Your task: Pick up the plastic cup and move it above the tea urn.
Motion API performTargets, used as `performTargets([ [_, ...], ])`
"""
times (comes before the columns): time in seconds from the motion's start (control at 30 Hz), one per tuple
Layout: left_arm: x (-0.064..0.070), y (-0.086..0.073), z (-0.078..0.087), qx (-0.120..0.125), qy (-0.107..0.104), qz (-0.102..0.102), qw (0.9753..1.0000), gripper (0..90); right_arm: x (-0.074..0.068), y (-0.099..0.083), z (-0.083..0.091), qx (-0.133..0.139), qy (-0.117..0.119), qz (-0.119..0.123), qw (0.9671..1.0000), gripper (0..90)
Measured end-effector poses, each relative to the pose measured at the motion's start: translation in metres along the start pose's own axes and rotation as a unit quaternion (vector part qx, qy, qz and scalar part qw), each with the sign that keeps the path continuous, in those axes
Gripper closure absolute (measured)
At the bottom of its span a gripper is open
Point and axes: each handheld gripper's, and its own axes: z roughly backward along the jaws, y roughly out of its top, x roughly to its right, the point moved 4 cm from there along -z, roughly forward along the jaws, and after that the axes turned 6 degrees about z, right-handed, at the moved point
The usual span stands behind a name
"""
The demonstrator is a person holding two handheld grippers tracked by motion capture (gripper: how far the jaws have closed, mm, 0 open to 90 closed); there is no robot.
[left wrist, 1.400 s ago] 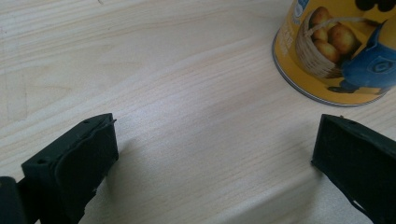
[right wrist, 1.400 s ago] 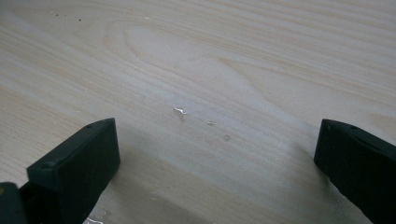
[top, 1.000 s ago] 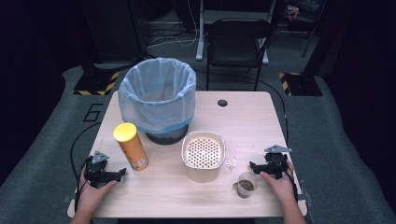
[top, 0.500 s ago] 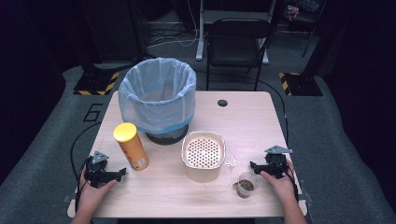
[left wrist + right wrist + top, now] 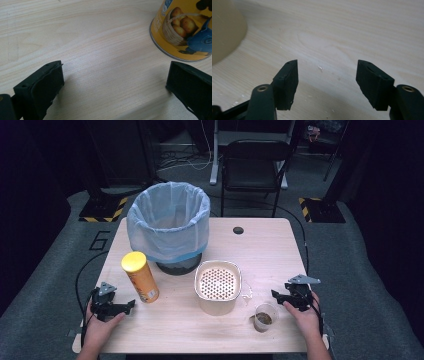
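Observation:
A yellow chip can (image 5: 140, 276) stands upright at the table's left, its base (image 5: 183, 30) showing at the upper right of the left gripper view. My left gripper (image 5: 129, 306) rests on the table just left of the can, open, with bare wood between its jaws (image 5: 113, 82). A cream perforated container (image 5: 217, 285) sits mid-table; its side (image 5: 224, 30) appears in the right gripper view. A small clear cup (image 5: 263, 317) with brown contents stands to its right. My right gripper (image 5: 276, 294) lies open at the table's right, holding nothing (image 5: 327, 75).
A bin lined with a pale blue bag (image 5: 168, 222) stands behind the can and container. A dark round grommet (image 5: 238, 230) marks the far table. Small white crumbs (image 5: 247, 294) lie between container and right gripper. A chair (image 5: 255, 165) stands beyond the table.

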Motion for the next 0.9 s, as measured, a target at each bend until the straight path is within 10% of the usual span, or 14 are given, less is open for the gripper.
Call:
performTargets([
  [0.9,0.000,0.000,0.000,0.000,-0.001,0.002,1.0000,0.9,-0.072,0.124,0.016,0.080,0.109,0.052,0.9895,54.5],
])
